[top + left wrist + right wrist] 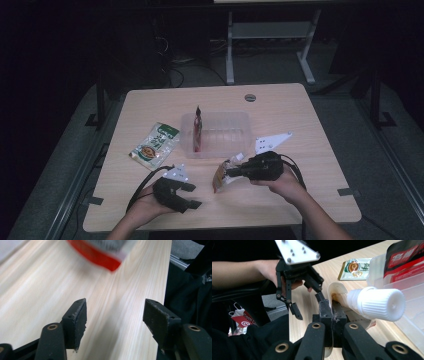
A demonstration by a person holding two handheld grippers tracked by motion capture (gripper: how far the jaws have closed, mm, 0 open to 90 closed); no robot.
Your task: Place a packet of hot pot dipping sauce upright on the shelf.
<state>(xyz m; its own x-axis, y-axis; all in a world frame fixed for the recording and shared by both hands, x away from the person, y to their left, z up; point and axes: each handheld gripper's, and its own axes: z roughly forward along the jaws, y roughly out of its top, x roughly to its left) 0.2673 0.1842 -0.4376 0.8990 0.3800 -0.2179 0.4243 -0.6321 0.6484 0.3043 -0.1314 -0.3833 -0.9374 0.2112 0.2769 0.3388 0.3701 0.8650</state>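
While right claw clamps pouch: status below, label by label.
Right claw [231,172]: pinched shut on spouted pouch [221,176], gripping the flat seam just under the spout; seen up close in right gripper view [332,315].
Pouch position: held low over the bench [300,130], near front edge of the clear plastic bin [235,120], between both hands; in the right gripper view the white ribbed cap [384,304] points toward the bin.
Left claw [192,195]: wide open, nothing between the jaws; bare wood under it in left gripper view [115,315]. Sits apart from pouch, left of it.
Bin contents: one dark red packet [198,127] standing upright at left end.
Other item: green-and-white sachet [156,145] flat on the bench, left of bin, untouched.
Pouch handling, judged: light, soft film walls, likely paste or liquid inside, so body sags and folds under squeeze. Stiff only at spout collar and sealed seams.
Grip point, judged: keep to seam or collar under cap; avoid belly, avoids bulging or forcing contents toward cap.
Slip risk, judged: glossy film, thin pinch area; may swing or twist at the claw if moved fast.
Fragility: low for drops; cap looks screwed on, cannot confirm tightness.
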